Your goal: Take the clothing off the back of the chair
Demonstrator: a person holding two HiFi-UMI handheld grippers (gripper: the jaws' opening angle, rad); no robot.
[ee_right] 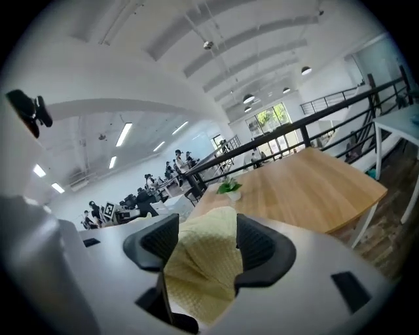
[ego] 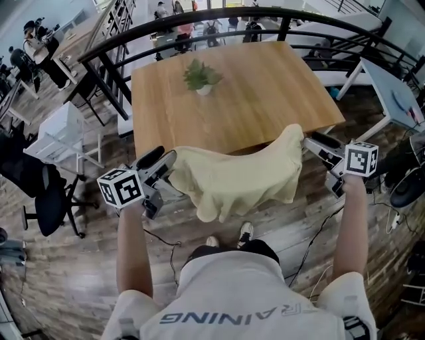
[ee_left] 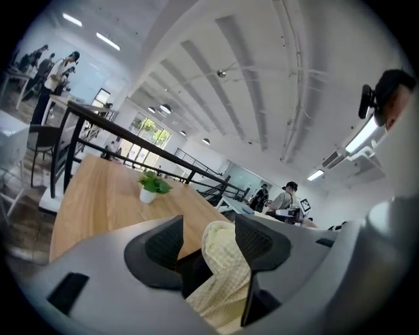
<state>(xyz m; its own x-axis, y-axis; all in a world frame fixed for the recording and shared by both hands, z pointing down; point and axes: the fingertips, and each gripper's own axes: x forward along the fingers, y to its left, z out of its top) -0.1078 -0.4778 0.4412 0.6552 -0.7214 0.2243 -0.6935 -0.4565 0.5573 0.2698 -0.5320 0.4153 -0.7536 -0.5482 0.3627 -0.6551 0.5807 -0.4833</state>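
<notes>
A pale yellow cloth hangs draped in front of the wooden table, and it hides whatever it rests on. My left gripper is at the cloth's left end. In the left gripper view the gripper stands open, with a fold of cloth lying against the right-hand jaw and a gap on the other side. My right gripper is at the cloth's raised right corner. In the right gripper view it is open too, with bunched cloth filling the space between the jaws.
A small potted plant stands on the table's far half. A black railing curves behind the table. A black office chair is on the left, a white table on the right. Cables lie on the wooden floor.
</notes>
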